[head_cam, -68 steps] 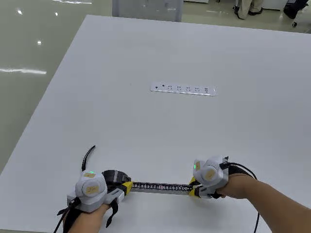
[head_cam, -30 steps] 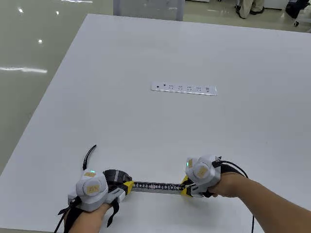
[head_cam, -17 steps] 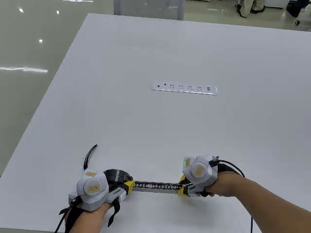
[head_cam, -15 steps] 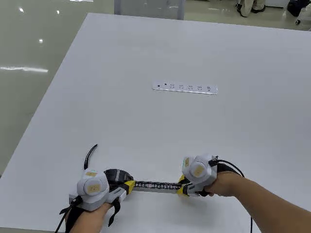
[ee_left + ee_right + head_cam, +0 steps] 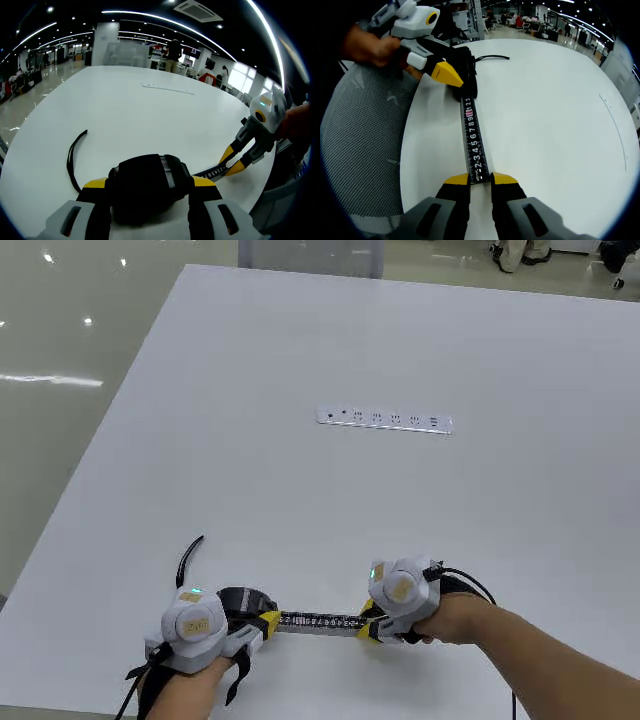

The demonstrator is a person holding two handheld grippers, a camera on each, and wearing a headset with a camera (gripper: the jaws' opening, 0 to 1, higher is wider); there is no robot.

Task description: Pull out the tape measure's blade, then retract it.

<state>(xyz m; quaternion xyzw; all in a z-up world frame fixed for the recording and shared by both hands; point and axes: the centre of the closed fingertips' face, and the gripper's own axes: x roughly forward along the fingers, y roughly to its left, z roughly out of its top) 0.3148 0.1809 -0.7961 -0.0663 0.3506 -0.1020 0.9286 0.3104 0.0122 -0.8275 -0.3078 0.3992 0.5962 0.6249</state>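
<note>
We find the tape measure (image 5: pixel 243 602) low in the head view, left of centre, its black case resting on the white table (image 5: pixel 400 330) close to the table's near edge. Its blade (image 5: pixel 318 621) runs out to the right, flat along the surface and roughly parallel to that edge. The left gripper (image 5: pixel 262 623) is clamped around the case, with one yellow-tipped jaw on each side, as we see at the bottom of the left gripper view. The right gripper (image 5: pixel 365 628) pinches the blade's free end between its jaw tips; in the right gripper view the printed numbers run up from those tips to the case. A black wrist strap (image 5: pixel 186 558) curls from the case toward the table's left edge. Above the blade the tabletop lies bare up to a white power strip (image 5: pixel 385 420), well apart near the centre, with more open surface beyond it.
</note>
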